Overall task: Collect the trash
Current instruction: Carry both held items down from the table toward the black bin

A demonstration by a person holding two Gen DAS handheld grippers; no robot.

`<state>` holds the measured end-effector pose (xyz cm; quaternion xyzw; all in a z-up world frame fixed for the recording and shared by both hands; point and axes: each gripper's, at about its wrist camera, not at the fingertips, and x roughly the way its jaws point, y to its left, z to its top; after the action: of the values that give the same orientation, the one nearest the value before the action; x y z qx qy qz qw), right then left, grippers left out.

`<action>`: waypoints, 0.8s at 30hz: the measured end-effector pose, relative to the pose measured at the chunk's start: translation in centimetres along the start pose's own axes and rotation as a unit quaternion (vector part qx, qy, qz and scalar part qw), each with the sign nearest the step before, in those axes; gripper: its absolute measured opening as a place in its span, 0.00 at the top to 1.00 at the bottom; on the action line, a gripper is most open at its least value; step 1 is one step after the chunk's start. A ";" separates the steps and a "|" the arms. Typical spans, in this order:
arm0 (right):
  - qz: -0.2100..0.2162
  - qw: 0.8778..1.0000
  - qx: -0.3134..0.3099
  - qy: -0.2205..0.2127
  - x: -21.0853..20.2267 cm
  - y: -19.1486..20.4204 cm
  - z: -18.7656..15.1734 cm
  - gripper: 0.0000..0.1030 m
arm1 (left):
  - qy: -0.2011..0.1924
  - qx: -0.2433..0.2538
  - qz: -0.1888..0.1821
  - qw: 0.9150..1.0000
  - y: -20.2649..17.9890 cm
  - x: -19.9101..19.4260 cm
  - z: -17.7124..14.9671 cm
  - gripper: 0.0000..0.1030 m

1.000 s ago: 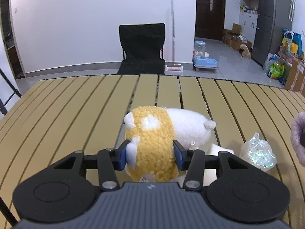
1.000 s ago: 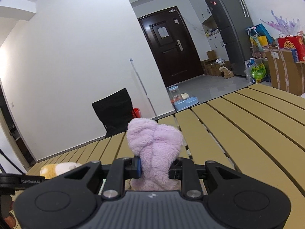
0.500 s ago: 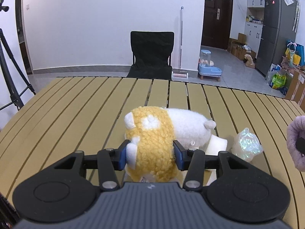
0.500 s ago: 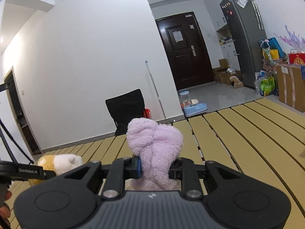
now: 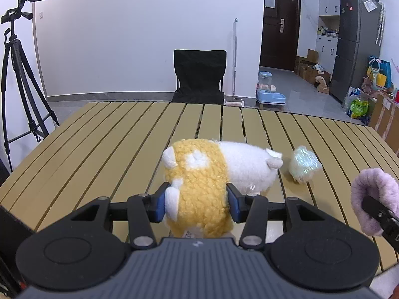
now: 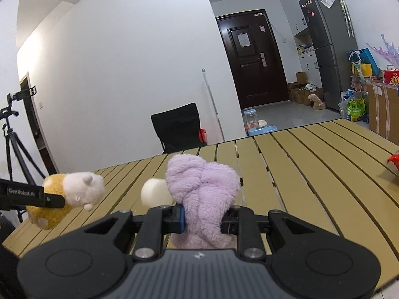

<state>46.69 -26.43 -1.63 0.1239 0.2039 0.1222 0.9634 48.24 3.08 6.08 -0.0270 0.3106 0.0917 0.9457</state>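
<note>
Left tongs (image 5: 197, 203) pinch the yellow plush (image 5: 199, 182), right tongs (image 6: 202, 220) pinch the purple plush (image 6: 202, 194), both held above the table (image 5: 99, 144); soft pile may slip, and the wrapper (image 5: 304, 164) lies uncollected.

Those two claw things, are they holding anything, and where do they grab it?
Left gripper pinches the yellow-and-white plush toy across its yellow end. Right gripper pinches the purple plush toy around its lower part.
</note>
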 end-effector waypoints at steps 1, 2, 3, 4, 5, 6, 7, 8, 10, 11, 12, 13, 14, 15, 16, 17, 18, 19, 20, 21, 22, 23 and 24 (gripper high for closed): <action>0.001 1.000 -0.002 0.000 -0.3 0.3 -0.2 0.80 | -0.001 0.001 0.000 1.000 0.1 -0.5 -0.5 0.53; 0.003 1.000 -0.005 0.000 -1.0 0.4 -0.6 0.80 | -0.003 0.002 0.000 1.000 0.2 -1.0 -0.8 0.53; 0.004 1.000 -0.008 -0.001 -1.4 0.6 -0.8 0.80 | -0.005 0.002 -0.001 1.000 0.2 -1.5 -1.1 0.53; 0.006 1.000 -0.009 -0.001 -1.9 0.7 -1.1 0.80 | -0.006 0.002 -0.002 1.000 0.3 -2.1 -1.5 0.53; 0.007 1.000 -0.011 -0.002 -2.5 1.0 -1.5 0.80 | -0.007 0.003 -0.003 1.000 0.5 -2.6 -2.0 0.53; 0.009 1.000 -0.012 -0.002 -2.9 1.2 -1.8 0.80 | -0.007 0.004 -0.003 1.000 0.5 -3.2 -2.4 0.53; 0.012 1.000 -0.013 -0.001 -3.3 1.4 -2.1 0.80 | -0.008 0.006 -0.003 1.000 0.6 -3.7 -3.0 0.53; 0.013 1.000 -0.014 -0.001 -3.9 1.5 -2.4 0.80 | -0.009 0.007 -0.004 1.000 0.6 -4.2 -3.4 0.53; 0.016 1.000 -0.017 0.001 -4.8 1.9 -3.1 0.80 | -0.010 0.009 -0.004 1.000 0.8 -5.2 -4.3 0.53; 0.018 1.000 -0.019 0.002 -5.2 2.1 -3.4 0.80 | -0.010 0.009 -0.005 1.000 0.9 -5.7 -4.7 0.53; 0.019 1.000 -0.022 0.003 -5.7 2.3 -3.9 0.80 | -0.009 0.009 -0.006 1.000 0.9 -6.1 -5.1 0.53; 0.020 0.999 -0.024 0.004 -6.1 2.4 -4.2 0.80 | -0.008 0.010 -0.007 1.000 1.0 -6.5 -5.6 0.53; 0.021 0.999 -0.026 0.006 -6.4 2.7 -4.4 0.80 | -0.008 0.011 -0.007 1.000 1.0 -7.0 -6.1 0.53; 0.022 0.999 -0.027 0.008 -6.8 2.9 -4.8 0.80 | -0.007 0.012 -0.008 1.000 1.0 -7.4 -6.6 0.53; 0.023 0.999 -0.029 0.010 -7.3 3.0 -5.2 0.80 | -0.007 0.013 -0.009 1.000 1.0 -7.8 -7.1 0.53; 0.024 0.999 -0.030 0.013 -7.7 3.1 -5.6 0.80 | -0.006 0.013 -0.011 1.000 1.1 -8.2 -7.6 0.53; 0.025 0.999 -0.031 0.016 -8.1 3.2 -6.0 0.80 | -0.005 0.014 -0.013 1.000 1.1 -8.7 -8.1 0.53; 0.026 0.999 -0.033 0.019 -8.5 3.4 -6.5 0.80 | -0.004 0.014 -0.015 1.000 1.2 -9.0 -8.6 0.53; 0.027 0.999 -0.034 0.021 -9.0 3.6 -6.9 0.80 | -0.003 0.014 -0.016 1.000 1.2 -9.3 -9.1 0.53; 0.028 0.999 -0.036 0.024 -9.5 3.7 -7.4 0.80 | -0.002 0.014 -0.017 1.000 1.1 -9.6 -9.5 0.53; 0.029 0.999 -0.038 0.026 -10.0 3.9 -7.8 0.80 | 0.000 0.015 -0.020 1.000 1.1 -9.9 -10.1 0.53; 0.029 0.998 -0.041 0.029 -10.4 4.0 -8.2 0.80 | 0.000 0.016 -0.022 1.000 1.1 -10.4 -10.7 0.53; 0.030 0.998 -0.044 0.032 -10.7 4.2 -8.6 0.80 | 0.002 0.018 -0.023 1.000 1.1 -10.6 -11.1 0.53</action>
<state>32.77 -23.95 -4.12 0.0839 0.2254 0.1638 0.9567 33.15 1.29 3.42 -0.0173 0.3130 0.0648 0.9474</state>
